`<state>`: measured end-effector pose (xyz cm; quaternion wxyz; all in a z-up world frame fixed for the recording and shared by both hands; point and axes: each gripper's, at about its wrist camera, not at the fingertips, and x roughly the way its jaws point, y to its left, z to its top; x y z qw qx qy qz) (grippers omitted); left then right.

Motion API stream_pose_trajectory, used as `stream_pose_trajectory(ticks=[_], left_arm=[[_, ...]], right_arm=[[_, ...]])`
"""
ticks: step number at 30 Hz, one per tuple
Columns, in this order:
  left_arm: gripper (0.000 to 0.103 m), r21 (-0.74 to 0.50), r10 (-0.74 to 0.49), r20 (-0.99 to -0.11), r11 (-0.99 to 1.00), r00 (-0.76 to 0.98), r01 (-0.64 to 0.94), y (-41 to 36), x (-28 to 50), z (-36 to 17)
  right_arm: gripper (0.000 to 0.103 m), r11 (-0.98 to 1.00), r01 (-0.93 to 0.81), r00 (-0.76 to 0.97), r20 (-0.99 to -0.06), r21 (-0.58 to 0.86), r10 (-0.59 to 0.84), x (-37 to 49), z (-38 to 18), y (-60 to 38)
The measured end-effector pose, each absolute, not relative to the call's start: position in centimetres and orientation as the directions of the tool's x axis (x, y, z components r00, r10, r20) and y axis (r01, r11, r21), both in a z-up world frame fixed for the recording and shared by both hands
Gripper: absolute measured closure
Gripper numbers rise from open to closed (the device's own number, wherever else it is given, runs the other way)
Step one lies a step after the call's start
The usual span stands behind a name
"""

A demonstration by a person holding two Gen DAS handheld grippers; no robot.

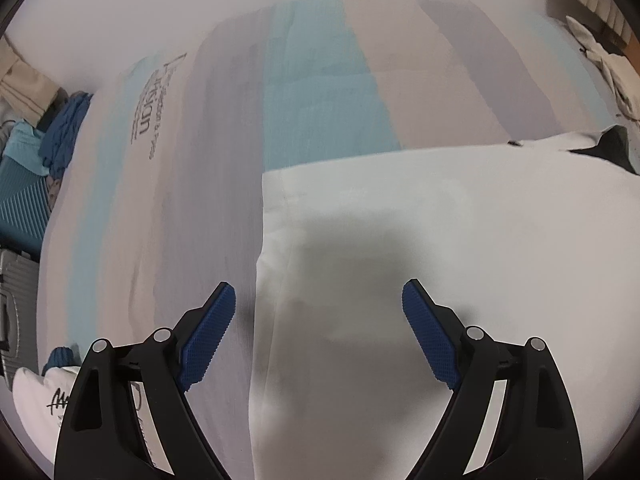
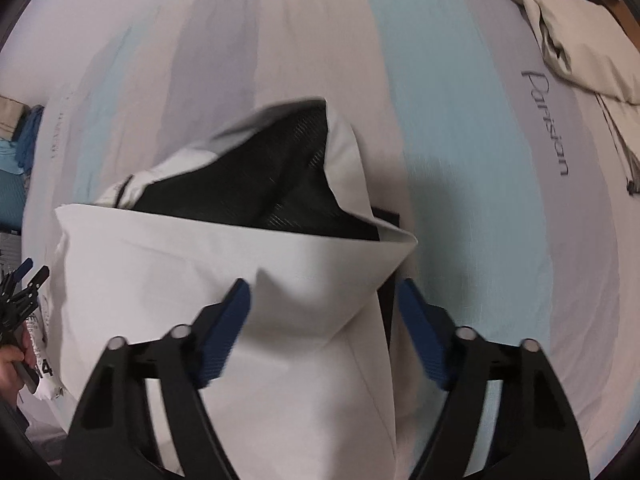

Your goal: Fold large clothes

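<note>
your left gripper (image 1: 318, 300) points down at the bed, jaws spread wide, nothing between the blue pads (image 1: 208, 336). the pads hang clear of the cloth; their shadow falls on the fabric just beneath.

the white garment (image 1: 460, 216) lies flat on the striped bedsheet (image 1: 328, 80), filling the lower right of the left wrist view. its left edge runs straight down between the fingers, a seam visible just inside that edge. a dark patch of lining (image 1: 612, 148) shows at its far right corner.

from the right wrist view, the same white garment (image 2: 192, 280) sits bunched up under your right gripper (image 2: 324, 300). a folded flap stands raised at the top, open like a hood, with black mesh lining (image 2: 260, 184) showing inside. a peak of white cloth rises between the right pads (image 2: 224, 340), but neither pad presses on it: jaws parted, no grip. this view is blurred by motion.

sheet stripes are pale grey, light blue and beige, with printed lettering (image 2: 548, 120) near the right side. a beige garment (image 2: 568, 28) lies crumpled at the far right corner of the bed. blue clothes (image 1: 64, 132) are heaped off the left edge. the left gripper (image 2: 24, 284) and a hand (image 2: 12, 360) show small at the left rim of the right view.
</note>
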<state>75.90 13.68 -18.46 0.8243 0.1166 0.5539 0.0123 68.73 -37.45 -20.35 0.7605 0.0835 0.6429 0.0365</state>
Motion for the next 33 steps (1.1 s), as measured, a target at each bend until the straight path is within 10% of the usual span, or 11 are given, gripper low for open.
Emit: stream_pose_trajectory(ticks=[8, 20, 33], left_arm=[[0.019, 0.224, 0.175, -0.917, 0.969, 0.358, 0.1, 14.6, 76.1, -19.8], [0.019, 0.231, 0.191, -0.894, 0.972, 0.406, 0.051, 16.4, 78.2, -18.3], [0.023, 0.19, 0.18, -0.924, 0.982, 0.337, -0.003, 18.9, 80.0, -23.6]], right_arm=[[0.098, 0.988, 0.001, 0.227, -0.963, 0.152, 0.148, 68.8, -19.8, -36.1], [0.101, 0.987, -0.069, 0.304, -0.94, 0.142, 0.156, 76.1, -15.7, -31.6], [0.101, 0.997, -0.054, 0.16, -0.986, 0.047, 0.055, 78.7, -24.4, -28.9]])
